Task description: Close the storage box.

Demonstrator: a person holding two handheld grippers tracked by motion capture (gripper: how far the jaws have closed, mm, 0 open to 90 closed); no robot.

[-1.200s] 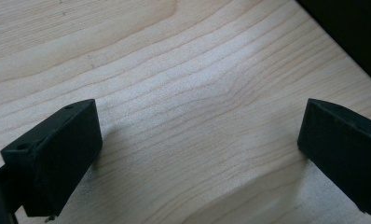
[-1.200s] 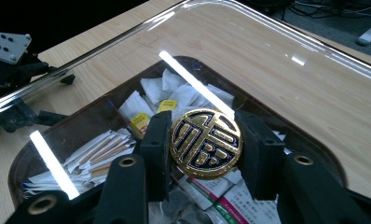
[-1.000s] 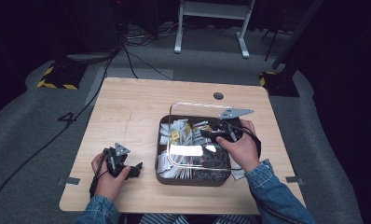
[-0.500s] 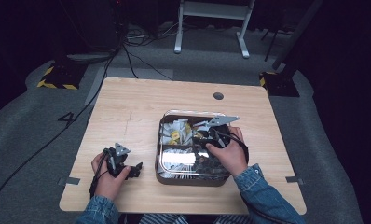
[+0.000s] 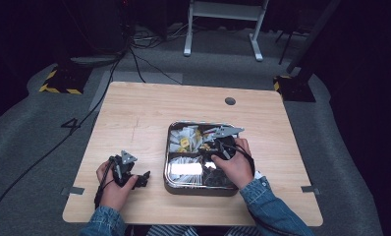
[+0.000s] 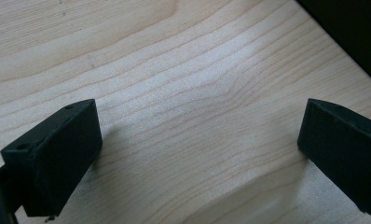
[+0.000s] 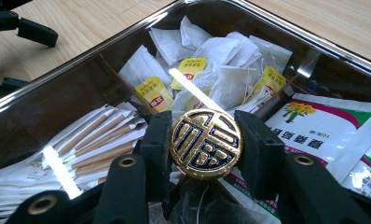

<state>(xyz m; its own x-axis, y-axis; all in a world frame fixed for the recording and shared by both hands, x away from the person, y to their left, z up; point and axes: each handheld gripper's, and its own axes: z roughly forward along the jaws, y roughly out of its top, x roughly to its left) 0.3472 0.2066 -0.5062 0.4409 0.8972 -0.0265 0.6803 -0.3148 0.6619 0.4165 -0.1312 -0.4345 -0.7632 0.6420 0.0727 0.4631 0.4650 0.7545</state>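
A shiny metal tray (image 5: 167, 162) with compartments sits on the wooden table (image 5: 144, 113). Over its middle hangs my right gripper (image 5: 214, 147), shut on a round gold disc (image 7: 205, 143) with a raised black-and-gold character. Under the disc lie white tea bags (image 7: 207, 51) with yellow tags, paper stick sachets (image 7: 95, 140) and white-and-green packets (image 7: 323, 126). My left gripper (image 5: 142, 178) rests on the table left of the tray. Its jaws stand wide open over bare wood (image 6: 200, 116) with nothing between them.
The tray's tall walls (image 7: 81, 51) ring the contents. The table's near edge (image 5: 183, 222) is close behind both hands. A round cable hole (image 5: 230, 101) lies at the table's far side. Cables and a white stand (image 5: 223, 19) are on the floor beyond.
My right hand has shifted left from the tray's right edge to over its middle, with the disc between the jaws. The left hand has stayed put.
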